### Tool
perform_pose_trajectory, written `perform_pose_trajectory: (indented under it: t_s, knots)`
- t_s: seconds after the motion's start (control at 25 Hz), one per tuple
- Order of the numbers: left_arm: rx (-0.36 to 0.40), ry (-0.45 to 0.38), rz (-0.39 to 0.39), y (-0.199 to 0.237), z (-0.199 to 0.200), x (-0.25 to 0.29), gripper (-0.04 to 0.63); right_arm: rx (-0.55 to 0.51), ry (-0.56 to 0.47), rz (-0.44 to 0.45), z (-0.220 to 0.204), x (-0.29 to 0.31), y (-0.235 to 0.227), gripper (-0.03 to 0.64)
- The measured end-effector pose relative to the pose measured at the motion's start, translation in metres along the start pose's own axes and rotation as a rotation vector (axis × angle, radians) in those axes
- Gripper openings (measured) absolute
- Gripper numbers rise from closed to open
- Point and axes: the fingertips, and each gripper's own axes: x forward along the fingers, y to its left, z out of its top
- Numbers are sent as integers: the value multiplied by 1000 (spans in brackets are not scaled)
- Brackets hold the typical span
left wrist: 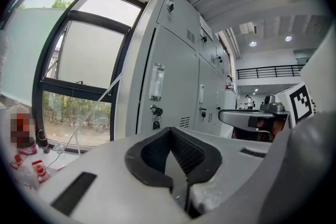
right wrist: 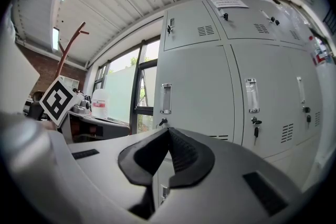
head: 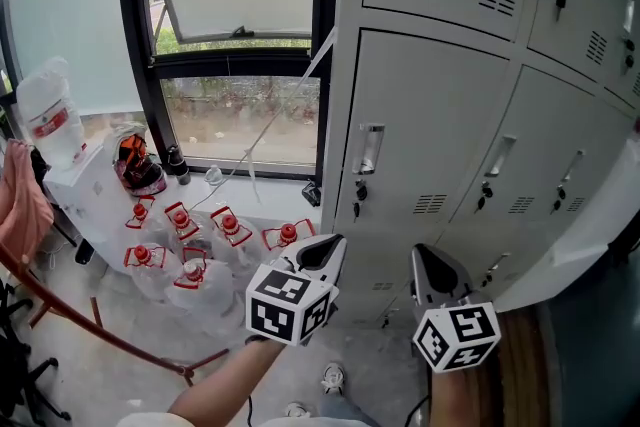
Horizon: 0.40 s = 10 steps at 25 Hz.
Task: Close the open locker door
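Note:
A bank of grey lockers (head: 440,125) fills the right of the head view. At its far right an open locker door (head: 585,235) juts out toward me, seen nearly edge-on. My left gripper (head: 326,253) is shut and empty, pointing at the lower lockers below a closed door's handle (head: 368,150). Beside it my right gripper (head: 432,267) is also shut and empty, left of the open door and apart from it. In the left gripper view the pads (left wrist: 190,157) meet in front of the lockers (left wrist: 173,86). The right gripper view shows shut pads (right wrist: 181,157) facing closed doors (right wrist: 199,92).
Several clear water bottles with red caps (head: 190,255) stand on the floor under the window (head: 240,45). A large jug (head: 50,120) rests on a white ledge at left. A reddish pole (head: 100,330) slants across the floor, and pink cloth (head: 20,205) hangs at the left edge.

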Motion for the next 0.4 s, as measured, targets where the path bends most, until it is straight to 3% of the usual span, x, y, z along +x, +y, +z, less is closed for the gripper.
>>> perform_pose_trajectory:
  t_s: [0.4]
  knots:
    - [-8, 8, -6, 1, -4, 3, 6, 5, 5, -1, -3, 1, 0, 5]
